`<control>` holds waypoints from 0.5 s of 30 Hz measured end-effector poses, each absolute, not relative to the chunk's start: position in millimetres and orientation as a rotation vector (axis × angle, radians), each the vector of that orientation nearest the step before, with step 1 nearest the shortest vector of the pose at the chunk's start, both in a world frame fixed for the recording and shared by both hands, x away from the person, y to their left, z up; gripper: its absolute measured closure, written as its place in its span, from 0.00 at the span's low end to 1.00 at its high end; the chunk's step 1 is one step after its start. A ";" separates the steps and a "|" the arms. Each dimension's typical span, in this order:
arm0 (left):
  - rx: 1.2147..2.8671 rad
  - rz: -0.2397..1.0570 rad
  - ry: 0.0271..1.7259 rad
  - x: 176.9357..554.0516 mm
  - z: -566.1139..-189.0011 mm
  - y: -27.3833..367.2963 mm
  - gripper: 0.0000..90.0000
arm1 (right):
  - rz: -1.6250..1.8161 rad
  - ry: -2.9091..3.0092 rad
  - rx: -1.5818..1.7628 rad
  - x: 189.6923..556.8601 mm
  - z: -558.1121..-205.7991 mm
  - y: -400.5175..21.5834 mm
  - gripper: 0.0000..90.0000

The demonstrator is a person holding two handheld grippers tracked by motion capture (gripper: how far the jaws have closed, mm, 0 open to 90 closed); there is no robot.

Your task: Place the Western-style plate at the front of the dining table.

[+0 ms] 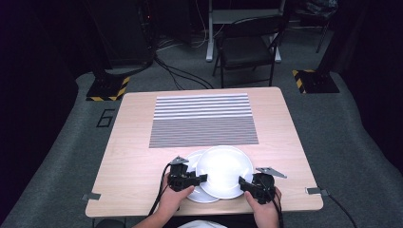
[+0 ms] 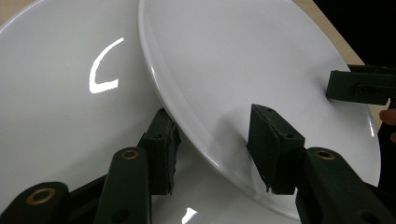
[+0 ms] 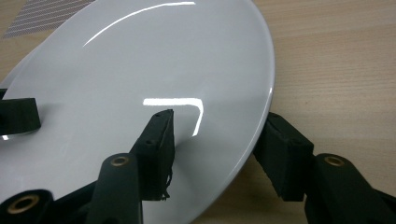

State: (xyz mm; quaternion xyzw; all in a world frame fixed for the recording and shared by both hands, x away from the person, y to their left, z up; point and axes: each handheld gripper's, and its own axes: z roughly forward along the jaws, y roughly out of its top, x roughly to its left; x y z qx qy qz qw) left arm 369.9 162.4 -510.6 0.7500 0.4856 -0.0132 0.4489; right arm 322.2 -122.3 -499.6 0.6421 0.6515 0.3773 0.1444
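Observation:
A white plate point(image 1: 224, 168) hangs tilted just above the near middle of the wooden table point(image 1: 138, 156), held at both sides. My left gripper point(image 1: 203, 179) is shut on its left rim; in the left gripper view the plate point(image 2: 243, 60) has one jaw on top and one beneath. My right gripper point(image 1: 242, 183) is shut on the right rim of the same plate point(image 3: 140, 70), again with one jaw over and one under. A second white plate point(image 1: 202, 195) lies flat on the table below it, partly covered, and spreads across the left of the left gripper view point(image 2: 56, 93).
A striped mat point(image 1: 203, 119) covers the table's middle and far part. Beyond the table stand a dark folding chair point(image 1: 247, 45) and two floor blocks with yellow-black stripes point(image 1: 108, 88) point(image 1: 313, 80). Cables run across the grey floor.

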 end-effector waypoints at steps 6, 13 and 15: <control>1.847 -0.007 1.203 368.8 -508.8 164.2 0.59 | 1.075 1.883 1.812 321.6 -498.6 -118.0 0.53; 1.839 0.006 1.207 367.2 -506.6 168.1 0.60 | 1.084 1.888 1.800 322.7 -497.4 -114.9 0.53; 1.836 0.012 1.209 367.0 -506.2 168.6 0.60 | 1.090 1.890 1.805 323.4 -496.8 -113.5 0.53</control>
